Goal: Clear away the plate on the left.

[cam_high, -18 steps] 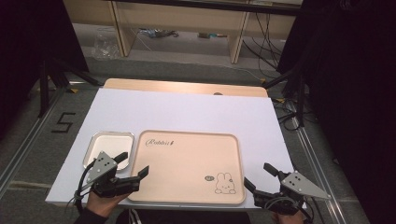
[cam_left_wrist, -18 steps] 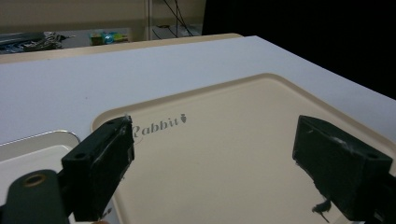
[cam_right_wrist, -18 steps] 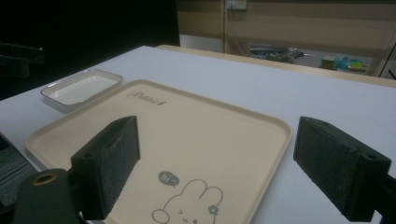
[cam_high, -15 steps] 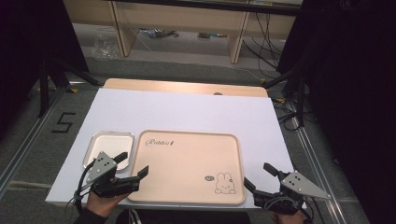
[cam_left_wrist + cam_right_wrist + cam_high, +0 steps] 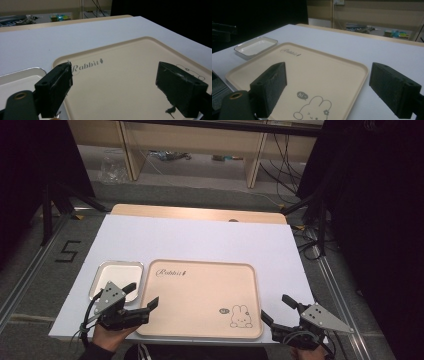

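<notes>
White table [image 5: 200,240] | beige tray [image 5: 200,295] (rabbit print) — empty | left gripper [image 5: 141,295], right gripper [image 5: 277,309] — jaws apart

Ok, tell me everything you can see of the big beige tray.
The beige tray is a rounded rectangle with a low raised rim, plastic by its look, lying flat and empty on the white table. "Rabbit" is printed near one corner, a rabbit with a "hi" bubble near the opposite one. A small white dish sits beside it.

Beige rabbit-print plastic tray [image 5: 120,82]: near edge cut off in left gripper view.
Small white metal-rimmed dish [image 5: 15,83]: partly hidden behind a jaw.
Floor clutter [image 5: 167,156]: too small to tell.
</notes>
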{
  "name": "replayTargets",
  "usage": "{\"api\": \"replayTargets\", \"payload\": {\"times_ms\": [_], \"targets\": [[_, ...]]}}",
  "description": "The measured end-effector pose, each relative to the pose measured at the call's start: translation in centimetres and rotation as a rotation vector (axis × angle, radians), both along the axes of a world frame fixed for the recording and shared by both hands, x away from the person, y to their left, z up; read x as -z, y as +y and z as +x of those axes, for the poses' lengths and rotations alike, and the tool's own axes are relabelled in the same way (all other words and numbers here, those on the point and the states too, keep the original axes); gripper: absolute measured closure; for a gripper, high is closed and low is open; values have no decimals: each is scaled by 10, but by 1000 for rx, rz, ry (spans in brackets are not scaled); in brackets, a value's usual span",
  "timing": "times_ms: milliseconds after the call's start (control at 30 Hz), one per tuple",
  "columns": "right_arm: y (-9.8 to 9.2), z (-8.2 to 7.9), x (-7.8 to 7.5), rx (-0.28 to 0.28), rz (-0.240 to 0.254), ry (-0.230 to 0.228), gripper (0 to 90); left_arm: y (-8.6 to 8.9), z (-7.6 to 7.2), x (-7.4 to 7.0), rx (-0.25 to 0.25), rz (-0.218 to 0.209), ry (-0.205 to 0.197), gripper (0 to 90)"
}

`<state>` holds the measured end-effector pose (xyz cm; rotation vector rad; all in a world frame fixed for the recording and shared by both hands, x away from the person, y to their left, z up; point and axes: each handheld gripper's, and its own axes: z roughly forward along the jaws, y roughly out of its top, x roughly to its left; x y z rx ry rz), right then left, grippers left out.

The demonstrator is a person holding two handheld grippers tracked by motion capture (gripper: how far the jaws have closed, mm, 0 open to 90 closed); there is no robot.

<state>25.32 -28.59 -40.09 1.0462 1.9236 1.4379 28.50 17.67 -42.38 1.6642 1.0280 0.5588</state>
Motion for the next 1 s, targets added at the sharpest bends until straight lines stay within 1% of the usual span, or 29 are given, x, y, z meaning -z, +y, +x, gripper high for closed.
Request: {"api": "replayTargets", "payload": {"times_ms": [167, 233, 300, 333, 367, 400, 433, 467, 500, 533, 600, 633, 667, 733, 767, 800, 833, 867, 900, 967, 1000], "targets": [[0, 0, 0, -7, 5, -3, 152, 3, 2, 0, -18, -11, 10, 140], [0, 1, 0, -9, 6, -5, 152, 4, 2, 0, -24, -4, 8, 140], [0, 1, 0, -10, 5, -5, 152, 5, 2, 0, -31, -11, 9, 140], [1, 0, 1, -4, 14, 5, 152, 7, 3, -1, -37, -8, 9, 140], [1, 0, 1, -4, 15, 5, 152, 9, 4, -1, -51, -16, 11, 140], [1, 0, 1, -4, 15, 5, 152, 9, 4, -1, -51, -16, 11, 140], [0, 0, 0, -8, 4, 12, 152, 13, 7, -1, -54, -22, 16, 140], [0, 1, 1, -8, 4, -3, 152, 15, 8, 0, -55, -19, 17, 140], [0, 1, 1, -8, 4, -3, 152, 15, 8, 0, -55, -19, 17, 140], [0, 1, 1, -10, 4, -5, 152, 17, 10, 0, -72, -15, 23, 141], [1, 0, 1, -7, 15, 7, 152, 18, 11, 0, -77, -15, 26, 143], [0, -1, -1, -8, -5, 17, 152, 19, 12, 0, -81, -13, 25, 145], [1, 0, 1, -6, 15, 5, 152, 21, 14, 1, -89, -10, 27, 145], [1, 0, 1, -6, 15, 5, 152, 21, 16, 1, -92, -7, 27, 145], [1, -1, 0, -1, 5, 25, 152, 22, 19, 1, -102, -10, 31, 145], [1, -1, 0, -1, 6, 25, 152, 23, 21, 1, -104, -6, 33, 145], [0, -1, 0, -5, -5, 18, 152, 24, 23, 1, -107, 0, 37, 145], [0, 0, 0, -8, -2, 0, 152, 24, 23, 1, -107, 0, 37, 145], [0, 1, 1, -10, 6, -4, 152, 26, 27, 2, -121, -2, 42, 145], [0, 1, 1, -11, 4, -3, 152, 27, 29, 2, -128, 6, 47, 145], [2, 0, 1, -18, 22, 14, 152, 30, 31, 2, -149, 2, 51, 145]]}}
